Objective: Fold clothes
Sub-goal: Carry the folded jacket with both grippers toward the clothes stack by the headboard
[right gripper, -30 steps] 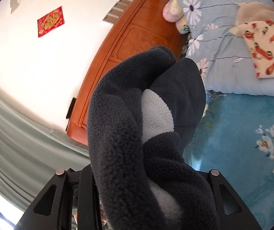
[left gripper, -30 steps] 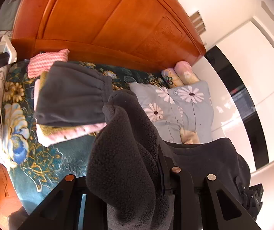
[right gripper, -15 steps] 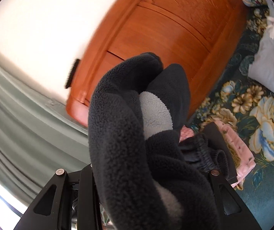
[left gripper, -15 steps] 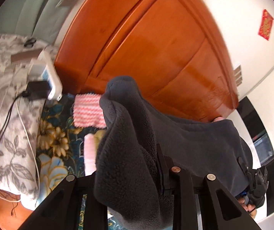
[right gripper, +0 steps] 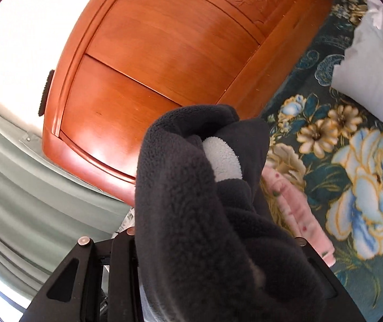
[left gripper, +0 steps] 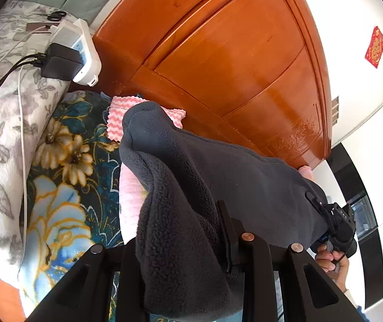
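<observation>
Left wrist view shows both grippers, left [left gripper: 191, 252] and right [left gripper: 336, 225], clamped on the dark fleece [left gripper: 234, 177], whose thick bunched pile could slip out unevenly and spoil the fold.

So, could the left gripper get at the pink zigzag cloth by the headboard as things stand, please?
Probably not: the left gripper is shut on the dark fleece garment, which drapes across part of the pink zigzag cloth.
</observation>
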Demonstrator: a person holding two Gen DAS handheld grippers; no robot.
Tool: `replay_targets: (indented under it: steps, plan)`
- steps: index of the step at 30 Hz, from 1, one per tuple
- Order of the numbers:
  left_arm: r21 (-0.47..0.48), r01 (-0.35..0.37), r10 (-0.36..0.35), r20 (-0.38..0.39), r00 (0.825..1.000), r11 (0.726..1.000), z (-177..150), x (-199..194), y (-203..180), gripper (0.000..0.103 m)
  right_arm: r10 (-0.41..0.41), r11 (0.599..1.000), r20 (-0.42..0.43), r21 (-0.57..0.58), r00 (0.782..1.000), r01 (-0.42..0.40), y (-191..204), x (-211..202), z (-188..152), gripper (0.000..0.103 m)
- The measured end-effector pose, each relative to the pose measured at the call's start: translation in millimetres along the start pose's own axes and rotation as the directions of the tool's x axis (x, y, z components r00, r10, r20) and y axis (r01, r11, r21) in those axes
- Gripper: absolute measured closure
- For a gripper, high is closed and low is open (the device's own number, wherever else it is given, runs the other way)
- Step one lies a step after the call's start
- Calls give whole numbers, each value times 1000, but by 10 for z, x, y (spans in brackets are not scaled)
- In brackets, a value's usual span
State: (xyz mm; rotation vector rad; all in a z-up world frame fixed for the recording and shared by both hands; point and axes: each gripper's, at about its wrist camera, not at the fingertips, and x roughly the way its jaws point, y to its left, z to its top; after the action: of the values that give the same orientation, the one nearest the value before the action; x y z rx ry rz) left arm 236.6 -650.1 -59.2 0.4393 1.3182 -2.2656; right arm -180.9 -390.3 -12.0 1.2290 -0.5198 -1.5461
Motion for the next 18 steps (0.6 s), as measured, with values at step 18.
replay_targets:
  steps: [18]
  plan:
    - [-91, -116, 115, -19, 993, 989, 85, -805, 105, 44, -63, 969, 36, 240, 997, 53, -392, -555, -128, 35]
